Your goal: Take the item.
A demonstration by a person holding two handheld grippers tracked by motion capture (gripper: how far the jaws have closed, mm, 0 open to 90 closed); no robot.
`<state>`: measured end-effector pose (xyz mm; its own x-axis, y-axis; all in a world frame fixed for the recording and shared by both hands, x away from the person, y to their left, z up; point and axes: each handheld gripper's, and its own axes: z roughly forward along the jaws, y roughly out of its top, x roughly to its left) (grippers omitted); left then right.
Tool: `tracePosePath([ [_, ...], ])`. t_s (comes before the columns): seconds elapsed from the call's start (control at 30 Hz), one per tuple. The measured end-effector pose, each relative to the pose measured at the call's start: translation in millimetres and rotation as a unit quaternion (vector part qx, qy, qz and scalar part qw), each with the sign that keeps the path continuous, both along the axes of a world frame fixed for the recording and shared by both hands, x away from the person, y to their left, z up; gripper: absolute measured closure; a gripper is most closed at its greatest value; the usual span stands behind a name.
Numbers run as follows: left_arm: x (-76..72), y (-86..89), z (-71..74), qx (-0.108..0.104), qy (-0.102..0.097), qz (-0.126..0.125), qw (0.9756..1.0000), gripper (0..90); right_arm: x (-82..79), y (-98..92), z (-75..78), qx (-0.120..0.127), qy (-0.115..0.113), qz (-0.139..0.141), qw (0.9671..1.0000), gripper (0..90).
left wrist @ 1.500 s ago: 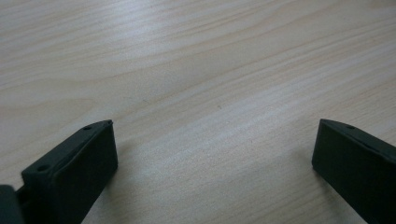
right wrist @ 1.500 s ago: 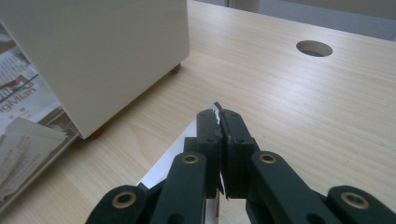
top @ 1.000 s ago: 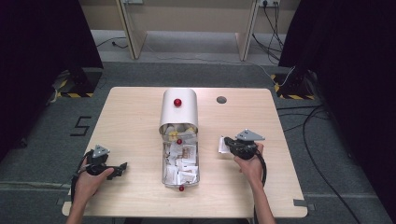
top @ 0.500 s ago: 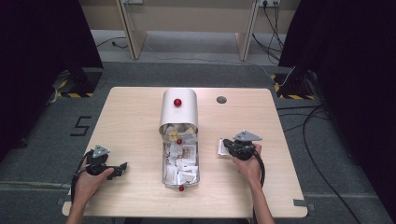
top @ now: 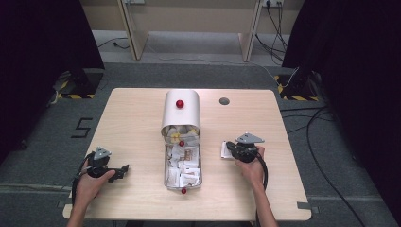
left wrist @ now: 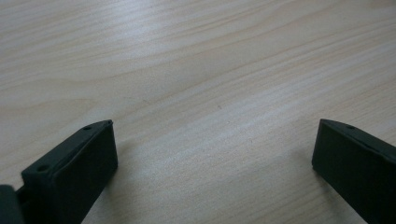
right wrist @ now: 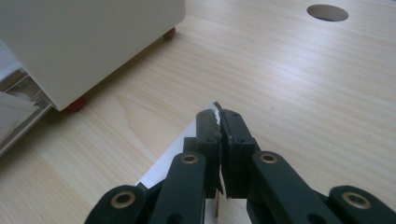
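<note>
While the wooden table carries everything, its biggest load is the white box at the middle, with a clear drawer pulled out toward the person and crammed with small paper packets. Red knobs dot the box, one on its top and one at the drawer's near end. Right of the drawer, the right gripper has its jaws pressed together on a thin white packet, which lies low over the table just beside the drawer, its edge pinched between the tips. Well apart at the left, the left gripper rests on bare wood with its jaws spread wide and nothing between them.

My worry is the hold: only a sliver of the packet's edge sits between the tips, so a quick lift or swing could let it slide out or tear. If it is bound for the drawer, the heaped packets there may catch it, or spill over the low wall when nudged.
</note>
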<state>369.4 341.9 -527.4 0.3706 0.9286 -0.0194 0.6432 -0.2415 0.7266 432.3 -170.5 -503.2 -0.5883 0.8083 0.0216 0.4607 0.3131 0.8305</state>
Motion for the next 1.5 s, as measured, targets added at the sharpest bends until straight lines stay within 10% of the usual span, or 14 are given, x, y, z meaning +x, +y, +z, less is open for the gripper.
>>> tracePosePath([
  [0.97,0.0,-0.1,0.0,0.0,0.0,0.0,1.0,0.0,-10.6,-5.0,11.5,0.0,0.006,-0.036,0.9993,38.8],
  [1.5,0.0,-0.1,-0.1,-0.001,0.0,0.0,1.0,0.0,-37.9,-26.3,17.8,0.007,0.002,-0.048,0.9988,34.6],
])
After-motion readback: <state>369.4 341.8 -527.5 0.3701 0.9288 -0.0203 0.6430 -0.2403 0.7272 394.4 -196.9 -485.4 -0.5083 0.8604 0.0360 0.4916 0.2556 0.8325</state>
